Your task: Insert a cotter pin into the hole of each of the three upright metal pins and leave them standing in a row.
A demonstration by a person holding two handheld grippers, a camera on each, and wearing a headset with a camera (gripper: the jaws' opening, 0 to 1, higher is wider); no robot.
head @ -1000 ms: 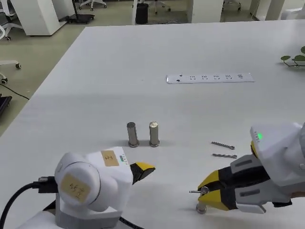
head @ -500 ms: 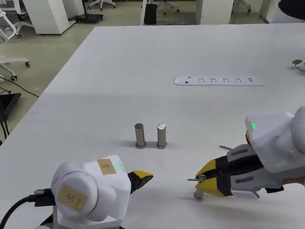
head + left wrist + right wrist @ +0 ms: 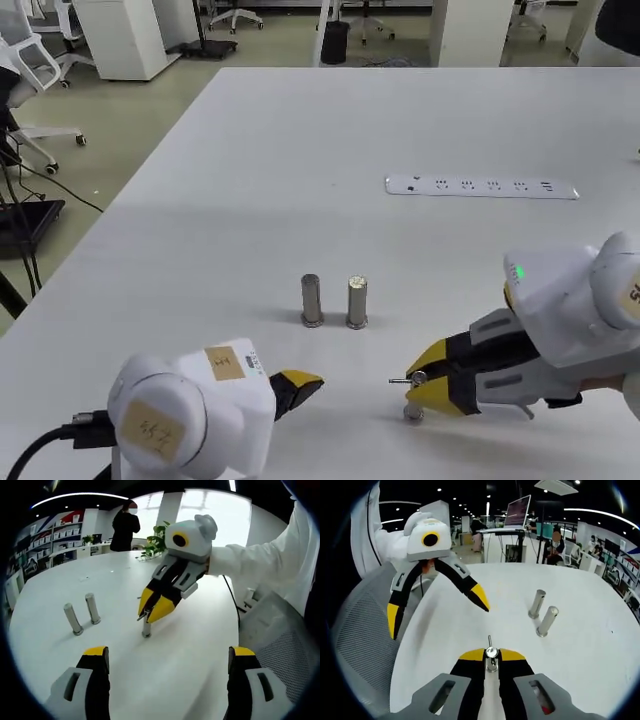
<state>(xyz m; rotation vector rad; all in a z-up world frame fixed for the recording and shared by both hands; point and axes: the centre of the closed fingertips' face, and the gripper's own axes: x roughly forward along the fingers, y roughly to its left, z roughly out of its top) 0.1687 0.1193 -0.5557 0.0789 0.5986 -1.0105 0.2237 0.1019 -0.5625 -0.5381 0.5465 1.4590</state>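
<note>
R gripper (image 3: pixel 491 656): jaws closed on the top of the held metal pin (image 3: pixel 145 629). That pin stands upright on the white table (image 3: pixel 250 180), its base directly under the yellow tips. A cotter pin (image 3: pixel 489 641) sticks out fwd past the tips at the pin's head, approx. level w/ the table. Whether it goes right through the hole can't be told.

L gripper (image 3: pixel 168 652): jaws wide open, nothing btwn them, bare tabletop ahead of the tips. It sits low over the table, and whether it touches can't be told.

Seen from the L gripper, the R gripper is straight ahead, nose angled down and pointing back toward it. The held metal pin is just below that nose, and a white sleeve (image 3: pixel 260 560) is behind it. Seen from the R gripper, the L gripper is ahead and to the left, tips spread, well apart from the held metal pin.

A 2nd metal pin (image 3: pixel 311 300) and a 3rd metal pin (image 3: pixel 357 302) stand upright side by side, close but not touching. They're ahead-left of the L gripper's jaws and ahead-right of the R gripper's tips, clear of both. The 3rd is the nearer one to the R gripper. Their holes are too small to make out.

A power strip (image 3: pixel 480 187) lies flat well beyond the R gripper, farther up the table in the head view.
</note>
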